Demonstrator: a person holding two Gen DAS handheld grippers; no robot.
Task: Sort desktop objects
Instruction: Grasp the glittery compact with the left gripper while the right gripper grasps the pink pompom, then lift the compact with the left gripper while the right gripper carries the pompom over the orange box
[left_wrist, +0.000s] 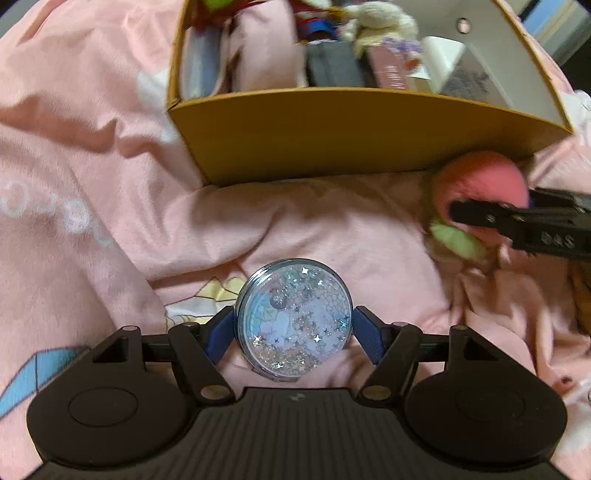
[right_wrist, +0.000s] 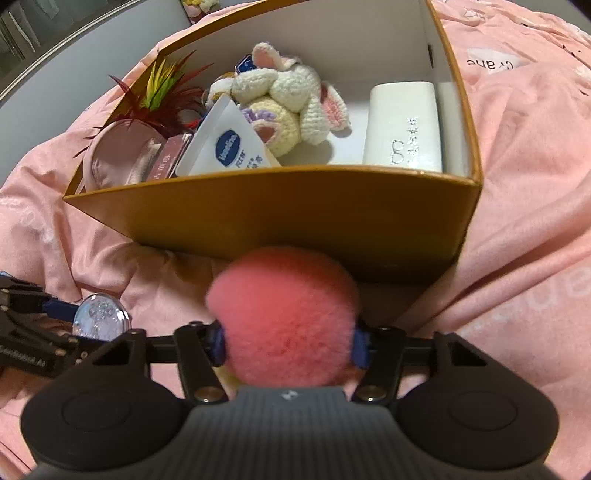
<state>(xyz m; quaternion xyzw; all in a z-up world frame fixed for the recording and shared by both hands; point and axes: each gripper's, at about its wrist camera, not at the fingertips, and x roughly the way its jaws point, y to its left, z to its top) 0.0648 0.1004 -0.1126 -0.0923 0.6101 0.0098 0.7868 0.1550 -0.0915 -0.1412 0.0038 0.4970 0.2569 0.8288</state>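
Note:
A round clear case full of glitter and stars (left_wrist: 294, 317) sits between the blue pads of my left gripper (left_wrist: 294, 326), which is shut on its two sides just above the pink bedding. My right gripper (right_wrist: 288, 339) is shut on a fluffy pink plush ball (right_wrist: 284, 314), right in front of the near wall of the yellow-brown cardboard box (right_wrist: 277, 206). In the left wrist view the plush (left_wrist: 480, 181) shows a green leaf part and lies against the box's right corner, with the right gripper (left_wrist: 476, 218) reaching in from the right. The left gripper (right_wrist: 55, 310) and the glitter case (right_wrist: 101, 317) appear at the left of the right wrist view.
The open box (left_wrist: 332, 103) holds a crochet rabbit (right_wrist: 291, 96), a white case (right_wrist: 402, 125), a Vaseline packet (right_wrist: 229, 147), an artificial plant (right_wrist: 159, 96) and a pink pouch (right_wrist: 122, 155). Wrinkled pink bedding (left_wrist: 92, 177) lies all around it.

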